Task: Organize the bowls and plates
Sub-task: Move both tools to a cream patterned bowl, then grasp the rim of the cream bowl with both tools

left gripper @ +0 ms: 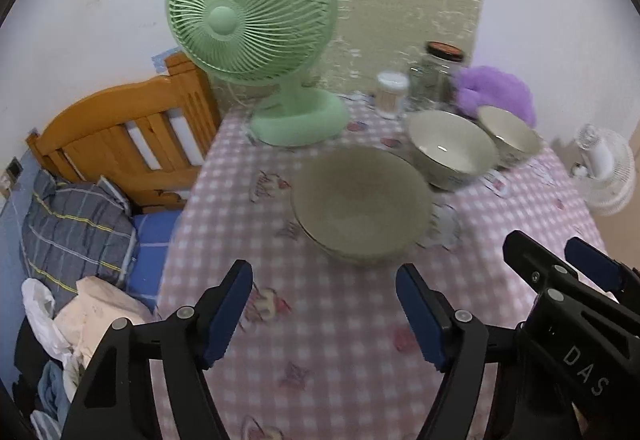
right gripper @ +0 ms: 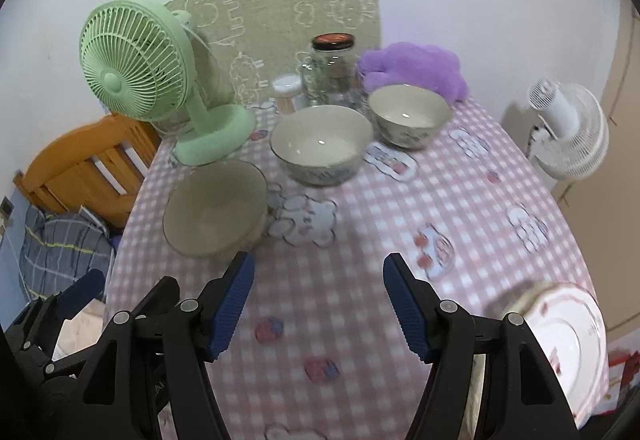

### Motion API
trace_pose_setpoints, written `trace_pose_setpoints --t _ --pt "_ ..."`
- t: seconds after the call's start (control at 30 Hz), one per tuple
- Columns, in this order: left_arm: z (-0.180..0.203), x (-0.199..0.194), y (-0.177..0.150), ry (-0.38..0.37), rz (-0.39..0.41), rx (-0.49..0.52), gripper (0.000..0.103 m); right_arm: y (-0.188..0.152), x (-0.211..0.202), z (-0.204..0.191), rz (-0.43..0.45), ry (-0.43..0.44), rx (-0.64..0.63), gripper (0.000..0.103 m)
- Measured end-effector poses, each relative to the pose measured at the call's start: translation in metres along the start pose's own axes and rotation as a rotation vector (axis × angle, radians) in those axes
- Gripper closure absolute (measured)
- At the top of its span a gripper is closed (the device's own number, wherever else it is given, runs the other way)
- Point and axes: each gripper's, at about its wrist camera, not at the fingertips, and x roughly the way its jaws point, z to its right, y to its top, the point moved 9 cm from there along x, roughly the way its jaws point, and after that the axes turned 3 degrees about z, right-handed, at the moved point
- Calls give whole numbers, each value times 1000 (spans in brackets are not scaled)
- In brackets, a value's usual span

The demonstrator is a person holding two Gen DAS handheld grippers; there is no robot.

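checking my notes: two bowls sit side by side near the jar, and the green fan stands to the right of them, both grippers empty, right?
Not quite. The green fan stands left of the two bowls, as the right wrist view shows. The rest holds: bowls beside the jar, both grippers empty.

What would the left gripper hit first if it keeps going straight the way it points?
Most likely the stack of plates, which lies straight ahead of the open left gripper. Only bare tablecloth lies between them, though depth is hard to judge.
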Motion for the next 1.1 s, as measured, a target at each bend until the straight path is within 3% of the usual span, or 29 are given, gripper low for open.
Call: trace_pose_setpoints --t 0.23,0.37,0.47,0.63,0.87,0.93,1.03,1.1 --pt "-21 42 21 26 -9 -60 31 27 45 -21 15 6 1 33" --pt "-29 73 25 31 -41 -91 37 33 75 -29 -23 6 -7 33" --pt "-33 90 24 37 -62 -106 44 34 93 -34 -43 -1 -17 41" --pt "-35 104 29 38 -52 -148 59 28 116 -42 -86 -5 -49 63" --pt "-28 118 23 17 -88 -112 65 32 125 -41 -76 -18 -38 66" --pt "-28 120 23 7 -92 -116 67 32 127 -42 -80 -17 -47 75" --pt "-26 122 24 -13 -94 -113 71 33 129 -42 -76 -13 -47 76" --pt "-25 123 24 -29 -98 -114 73 33 129 -44 -78 2 -51 82"
